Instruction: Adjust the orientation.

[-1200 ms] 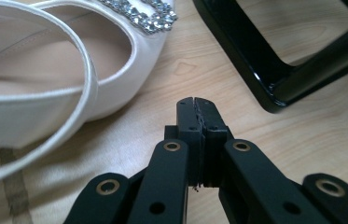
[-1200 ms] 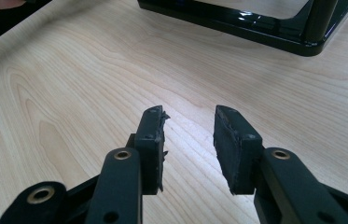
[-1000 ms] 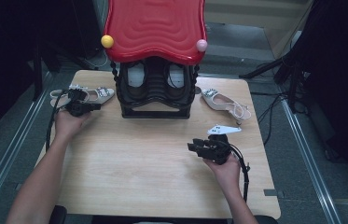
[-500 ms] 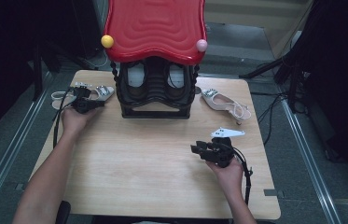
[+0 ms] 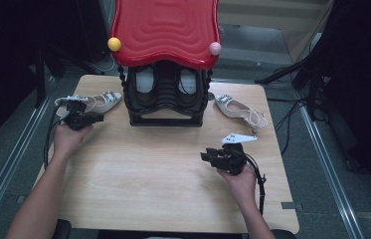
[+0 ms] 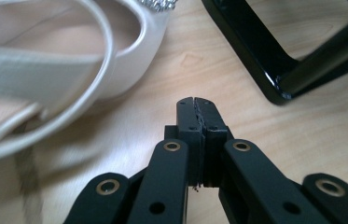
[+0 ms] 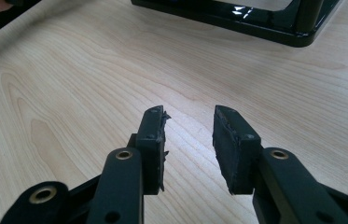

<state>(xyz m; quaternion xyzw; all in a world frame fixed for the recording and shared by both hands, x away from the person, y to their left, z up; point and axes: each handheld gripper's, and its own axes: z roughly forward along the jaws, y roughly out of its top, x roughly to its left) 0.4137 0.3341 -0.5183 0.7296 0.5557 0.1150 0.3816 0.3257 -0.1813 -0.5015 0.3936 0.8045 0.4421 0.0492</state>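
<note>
A white slingback shoe [image 5: 101, 101] with a jewelled toe lies at the table's far left; up close its strap and heel cup [image 6: 69, 60] curve past. My left gripper [image 5: 99, 118] sits just in front of that shoe, and in its own view the left gripper [image 6: 195, 100] has its jaws pressed together with nothing between them, a little short of the shoe. The matching shoe [image 5: 237, 109] lies at the far right. My right gripper [image 5: 205, 156] hovers over bare wood at the near right; its own view shows the right gripper [image 7: 188, 116] open and empty.
A black shoe rack [image 5: 165, 117] with a red wavy top [image 5: 165, 30] stands at the table's far middle, with two shoes [image 5: 145, 79] inside. Its base bar [image 6: 279, 60] is right of the left gripper, and the same base [image 7: 255, 18] lies ahead of the right gripper. Bare wood [image 5: 148, 169] spans the middle.
The left gripper reached toward the white shoe, then drew back a little toward the person. The right gripper has barely shifted.
</note>
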